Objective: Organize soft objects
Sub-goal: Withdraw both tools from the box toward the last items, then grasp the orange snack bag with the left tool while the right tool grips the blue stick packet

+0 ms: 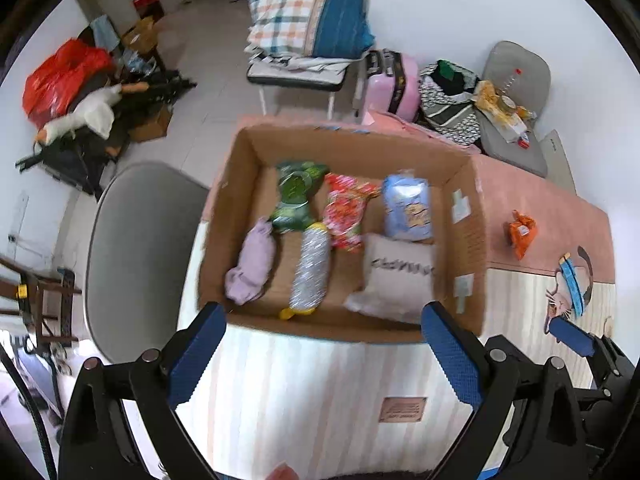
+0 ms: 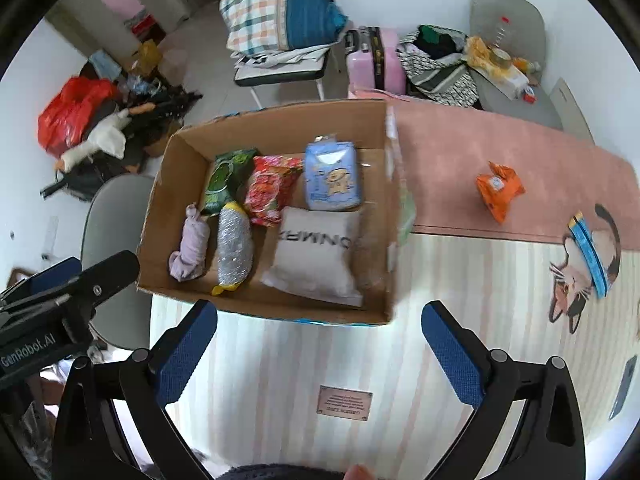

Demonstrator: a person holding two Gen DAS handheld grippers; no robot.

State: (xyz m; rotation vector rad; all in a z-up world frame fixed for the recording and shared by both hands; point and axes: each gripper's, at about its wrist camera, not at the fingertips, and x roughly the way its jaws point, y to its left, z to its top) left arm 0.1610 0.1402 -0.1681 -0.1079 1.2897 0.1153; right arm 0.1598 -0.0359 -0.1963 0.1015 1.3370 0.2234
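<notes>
An open cardboard box (image 1: 468,216) (image 2: 160,204) stands on the table. Inside lie a grey pillow (image 1: 394,276) (image 2: 316,256), a silver roll (image 1: 310,270) (image 2: 234,250), a lilac cloth bundle (image 1: 250,268) (image 2: 190,250), a green pack (image 1: 296,196) (image 2: 224,180), a red pack (image 1: 346,210) (image 2: 270,188) and a blue pack (image 1: 408,208) (image 2: 332,176). An orange pack (image 1: 520,234) (image 2: 498,190) lies on the pink cloth right of the box. My left gripper (image 1: 324,354) hangs open above the table's near side, nothing between its fingers. My right gripper (image 2: 320,352) is open too, empty.
The table carries a striped cover (image 2: 300,368) with a cat picture (image 2: 580,268) and a pink cloth (image 2: 480,140). A grey chair (image 1: 136,256) stands at the left. Behind are a chair with folded bedding (image 1: 304,16), a pink suitcase (image 1: 392,84) and piled bags (image 1: 68,80).
</notes>
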